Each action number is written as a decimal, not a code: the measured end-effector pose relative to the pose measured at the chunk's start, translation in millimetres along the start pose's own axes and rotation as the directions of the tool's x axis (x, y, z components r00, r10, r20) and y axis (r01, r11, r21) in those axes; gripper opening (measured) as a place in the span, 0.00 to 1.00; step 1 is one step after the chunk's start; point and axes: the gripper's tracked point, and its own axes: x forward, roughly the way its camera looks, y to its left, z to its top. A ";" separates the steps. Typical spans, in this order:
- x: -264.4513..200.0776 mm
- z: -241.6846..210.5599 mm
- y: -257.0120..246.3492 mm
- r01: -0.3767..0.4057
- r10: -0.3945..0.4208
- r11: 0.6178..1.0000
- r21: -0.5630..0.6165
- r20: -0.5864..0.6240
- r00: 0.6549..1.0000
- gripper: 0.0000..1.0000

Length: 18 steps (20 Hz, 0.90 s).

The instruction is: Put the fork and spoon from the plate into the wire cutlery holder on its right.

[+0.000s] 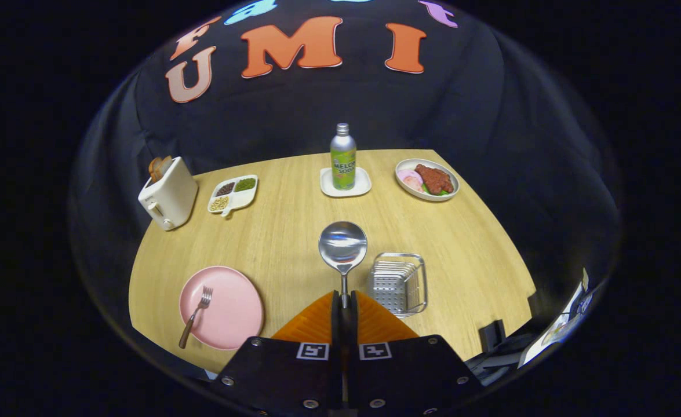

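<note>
We have the gripper (pixel 344 301) clamped on the spoon (pixel 343 246), handle pinched between both orange fingers, bowl up ahead. Wire cutlery holder (pixel 398 282) just right of the fingers, seemingly empty, though the mesh obscures it. Fork (pixel 196 315) rests on the pink plate (pixel 230 313), left.

toaster (pixel 168 194), snack tray (pixel 233 194), bottle (pixel 343 156), food plate (pixel 427 179)

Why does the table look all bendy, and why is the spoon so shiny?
In the gripper view the fisheye lens curves the table edges; it isn't really bent. The spoon, clamped in the claw, mirrors the booth lights as bright glare in its bowl. Everything looks sharp, even the fork on the pink plate.
</note>
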 end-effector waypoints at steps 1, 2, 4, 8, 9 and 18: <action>0.7 -1.1 -12.2 0.018 -0.018 1.000 -0.006 -0.014 1.000 0.05; 2.5 -3.0 -22.9 0.034 -0.034 0.999 -0.013 -0.032 0.999 0.05; 7.3 -7.0 -39.8 0.051 -0.053 0.998 -0.027 -0.071 0.996 0.05; 19.1 -12.3 -54.6 0.060 -0.070 0.996 -0.070 -0.140 0.988 0.05; 22.2 -17.3 -55.8 0.055 -0.069 0.995 -0.089 -0.165 0.984 0.05; 56.3 -27.4 -61.5 0.027 -0.054 0.993 -0.114 -0.243 0.968 0.07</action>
